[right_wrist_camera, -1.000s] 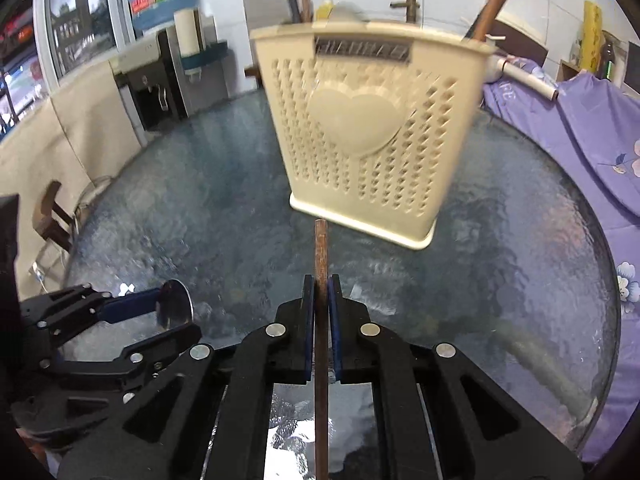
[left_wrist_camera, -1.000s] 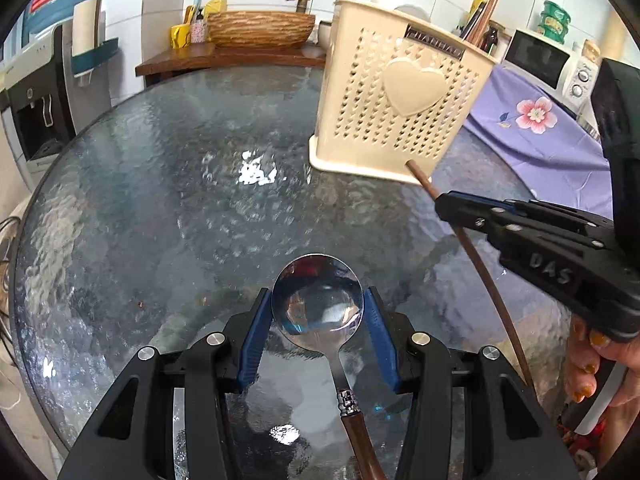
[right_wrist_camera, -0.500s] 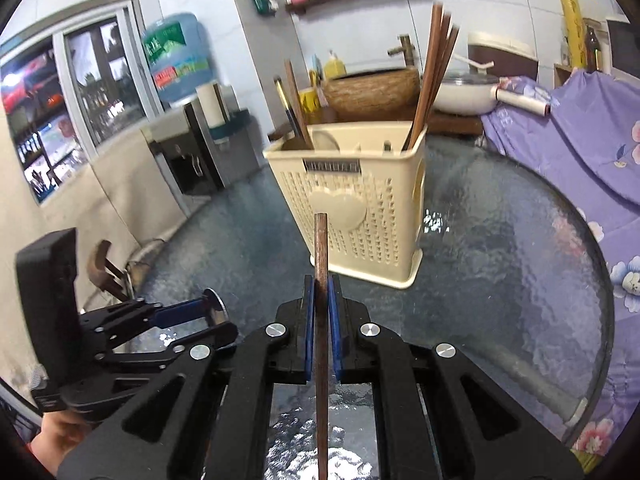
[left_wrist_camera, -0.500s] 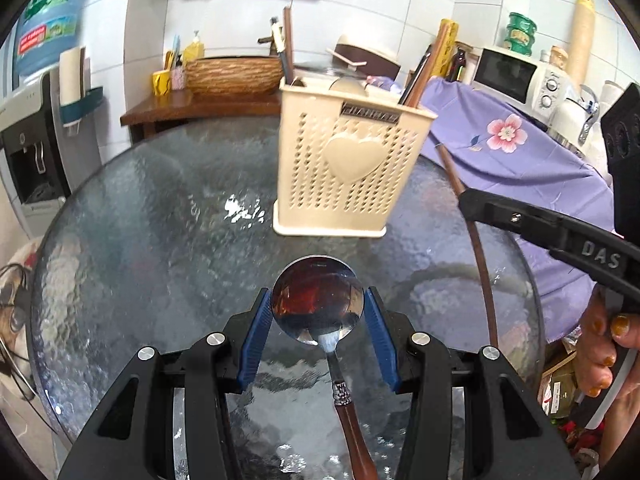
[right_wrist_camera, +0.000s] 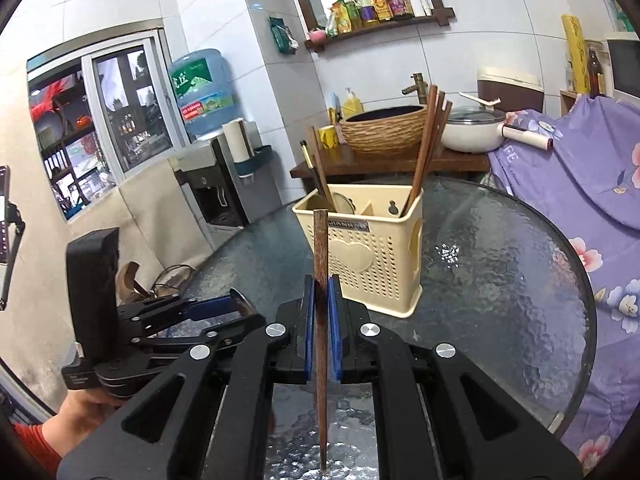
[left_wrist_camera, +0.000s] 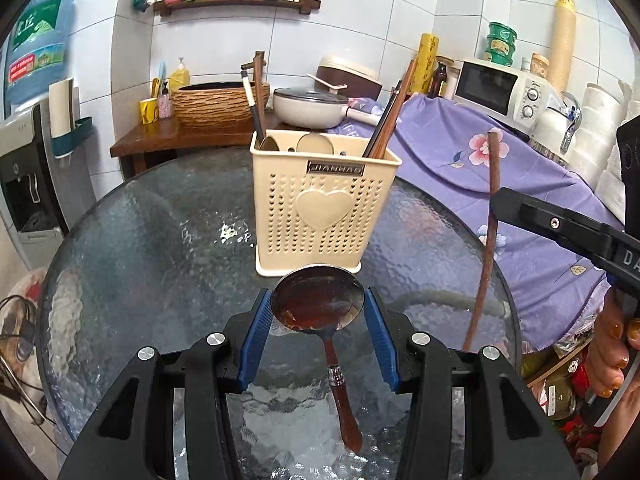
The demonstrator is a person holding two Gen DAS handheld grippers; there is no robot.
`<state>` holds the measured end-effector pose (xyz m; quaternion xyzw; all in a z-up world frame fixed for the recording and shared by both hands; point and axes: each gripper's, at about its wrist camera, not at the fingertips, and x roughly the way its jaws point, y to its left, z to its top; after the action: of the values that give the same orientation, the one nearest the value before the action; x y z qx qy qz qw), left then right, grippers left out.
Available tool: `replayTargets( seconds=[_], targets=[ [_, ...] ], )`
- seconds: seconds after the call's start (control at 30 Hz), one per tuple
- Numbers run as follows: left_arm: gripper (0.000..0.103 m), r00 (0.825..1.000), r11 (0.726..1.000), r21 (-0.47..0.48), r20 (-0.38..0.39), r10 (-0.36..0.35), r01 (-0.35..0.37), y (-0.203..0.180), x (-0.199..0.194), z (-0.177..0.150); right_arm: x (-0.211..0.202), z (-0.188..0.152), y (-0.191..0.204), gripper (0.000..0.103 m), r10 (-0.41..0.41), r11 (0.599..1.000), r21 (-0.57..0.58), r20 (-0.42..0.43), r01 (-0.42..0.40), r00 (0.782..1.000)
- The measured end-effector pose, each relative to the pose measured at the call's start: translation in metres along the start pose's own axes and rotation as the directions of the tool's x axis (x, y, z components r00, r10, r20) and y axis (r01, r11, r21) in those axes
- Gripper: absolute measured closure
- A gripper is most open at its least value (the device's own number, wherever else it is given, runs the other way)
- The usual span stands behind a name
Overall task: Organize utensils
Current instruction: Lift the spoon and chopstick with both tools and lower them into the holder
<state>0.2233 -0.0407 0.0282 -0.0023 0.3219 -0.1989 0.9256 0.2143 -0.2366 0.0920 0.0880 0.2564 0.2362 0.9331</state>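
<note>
Spoon and chopstick held above the glass table, near the cream holder.

Left gripper partly closed, clamping the spoon by its bowl, handle hanging toward the camera. Right gripper pinched tight on a brown chopstick, upright, right of the holder. More chopsticks standing in the holder's far right compartment.

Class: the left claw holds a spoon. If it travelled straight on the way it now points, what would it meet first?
Probably the cream utensil basket, directly ahead of the left claw and spoon; depth is unclear.
</note>
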Motion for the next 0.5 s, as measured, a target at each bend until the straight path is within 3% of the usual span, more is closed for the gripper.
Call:
replayTargets(
  seconds=[0.5],
  targets=[
    [0.057,0.999,1.0,0.006,0.037,-0.004,0.003,0.007,-0.007,0.039,0.001,0.039,0.015,0.095,0.007,0.999,-0.042,0.035,-0.006,0.999]
  ],
)
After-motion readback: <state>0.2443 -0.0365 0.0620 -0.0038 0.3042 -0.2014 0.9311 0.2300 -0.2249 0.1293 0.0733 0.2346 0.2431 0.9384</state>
